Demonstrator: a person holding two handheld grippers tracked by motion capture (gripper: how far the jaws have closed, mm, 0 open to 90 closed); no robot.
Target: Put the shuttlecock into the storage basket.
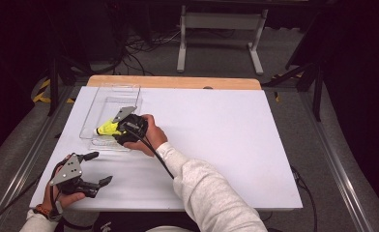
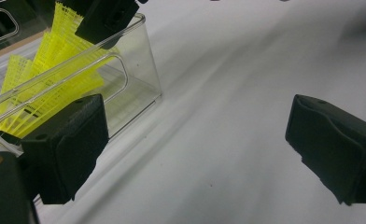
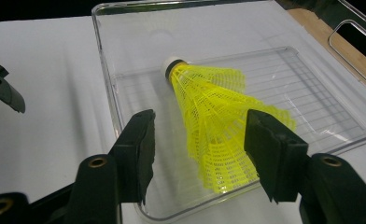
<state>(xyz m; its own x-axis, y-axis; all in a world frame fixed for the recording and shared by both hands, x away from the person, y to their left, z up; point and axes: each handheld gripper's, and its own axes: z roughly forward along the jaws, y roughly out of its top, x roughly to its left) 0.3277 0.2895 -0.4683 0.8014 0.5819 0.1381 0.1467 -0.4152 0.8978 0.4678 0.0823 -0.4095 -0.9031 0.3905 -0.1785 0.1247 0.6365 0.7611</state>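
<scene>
Between my right gripper's (image 3: 197,140) two black jaws sits one yellow shuttlecock (image 3: 216,123), and the jaws stand apart on either side of its mesh skirt; I see a gap at the left pad, and the right pad is close to the skirt, though I cannot tell whether it touches. Nothing is clamped. The shuttlecock lies on its side inside one clear plastic bin (image 3: 107,88), its white cork tip pointing away from me toward the bin's far wall and its flared skirt toward the near rim, close to the bin's near left corner as I look along the jaws.

In the high view the bin (image 1: 96,104) stands on the white table (image 1: 226,145) near its far left corner, its long side running along the left edge. My right gripper (image 1: 114,131) reaches over the bin's near end, with my right hand (image 1: 146,133) wrapped around the body, the forearm coming in slantwise from the bottom edge and the cable trailing back along the sleeve.

My left gripper (image 1: 100,168) rests low near the table's near left corner, well apart from the bin, its two jaws spread wide with only bare table between them. My left hand (image 1: 62,193) holds it from below, jaws pointing right, across the table.
</scene>
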